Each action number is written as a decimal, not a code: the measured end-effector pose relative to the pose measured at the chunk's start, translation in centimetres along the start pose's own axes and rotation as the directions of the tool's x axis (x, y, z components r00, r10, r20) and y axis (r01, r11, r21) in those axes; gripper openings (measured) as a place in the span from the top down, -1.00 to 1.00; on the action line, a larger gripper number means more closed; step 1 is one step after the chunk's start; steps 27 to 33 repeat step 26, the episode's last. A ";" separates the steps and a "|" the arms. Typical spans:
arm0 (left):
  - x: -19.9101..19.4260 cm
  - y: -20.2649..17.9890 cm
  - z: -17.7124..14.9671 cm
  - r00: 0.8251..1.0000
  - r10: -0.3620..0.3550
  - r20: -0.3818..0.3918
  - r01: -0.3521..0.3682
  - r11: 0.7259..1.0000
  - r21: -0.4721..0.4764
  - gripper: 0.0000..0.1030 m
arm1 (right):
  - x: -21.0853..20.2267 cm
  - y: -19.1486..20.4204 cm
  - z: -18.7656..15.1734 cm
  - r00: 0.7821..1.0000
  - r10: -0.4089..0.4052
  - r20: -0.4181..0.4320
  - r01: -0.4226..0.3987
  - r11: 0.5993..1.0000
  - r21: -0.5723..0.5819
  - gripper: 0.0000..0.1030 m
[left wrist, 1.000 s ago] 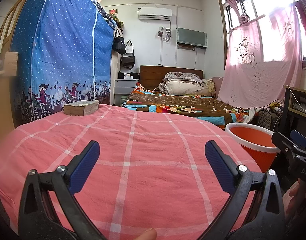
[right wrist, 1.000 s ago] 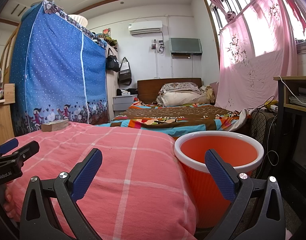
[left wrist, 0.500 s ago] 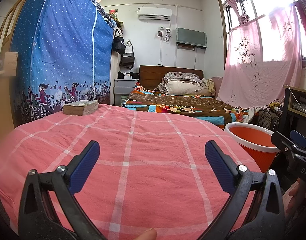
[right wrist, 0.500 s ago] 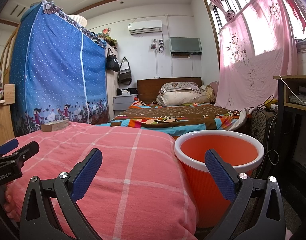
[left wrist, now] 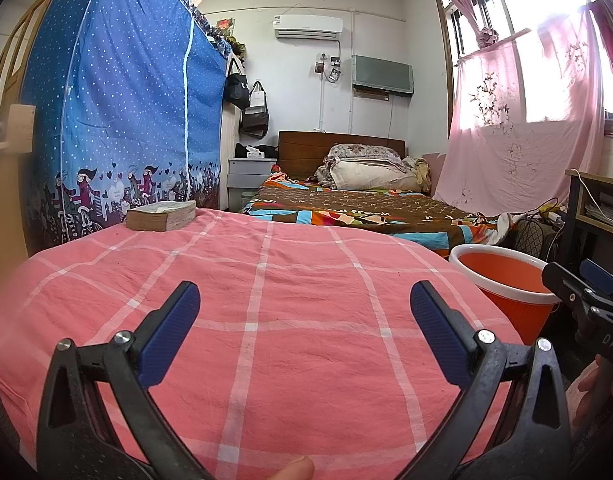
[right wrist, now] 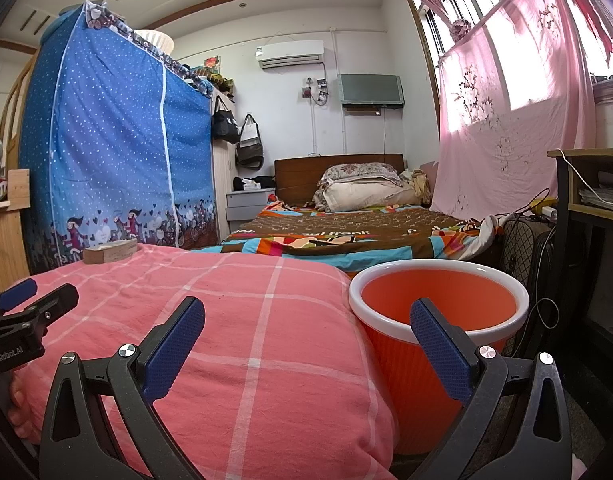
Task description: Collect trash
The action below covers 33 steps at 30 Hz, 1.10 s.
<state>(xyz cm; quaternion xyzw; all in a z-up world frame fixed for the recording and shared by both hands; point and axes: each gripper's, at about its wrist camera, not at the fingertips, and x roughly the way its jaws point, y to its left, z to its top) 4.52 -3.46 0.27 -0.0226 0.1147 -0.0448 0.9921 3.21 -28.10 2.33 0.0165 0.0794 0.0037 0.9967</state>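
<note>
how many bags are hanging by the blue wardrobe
2: a black bag against the wardrobe's edge, and a brown-and-white bag just right of it. Others may hang hidden behind them.

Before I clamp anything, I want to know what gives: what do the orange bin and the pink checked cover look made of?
The orange bin looks like rigid plastic: ribbed matte wall, smooth glossy white rim. The pink checked cover looks like woven cotton-type cloth, matte, finely wrinkled and sagging softly at its edges; the exact fibre cannot be told.

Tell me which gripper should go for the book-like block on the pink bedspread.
Left, probably. The left gripper hangs open over the pink bedspread, on the block's side; the right gripper sits by the orange bin.
</note>
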 end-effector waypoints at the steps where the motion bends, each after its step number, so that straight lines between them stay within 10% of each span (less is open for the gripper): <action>1: 0.0 0.0 0.0 1.000 0.000 0.001 0.000 1.000 0.000 -1.00 | 0.0 0.0 0.0 1.000 0.000 0.000 0.000 1.000 0.000 -1.00; 33: -0.4 -0.3 0.6 0.998 0.053 0.019 -0.054 0.998 0.038 -1.00 | -0.1 0.1 0.1 1.000 -0.001 -0.003 0.001 1.000 0.002 -1.00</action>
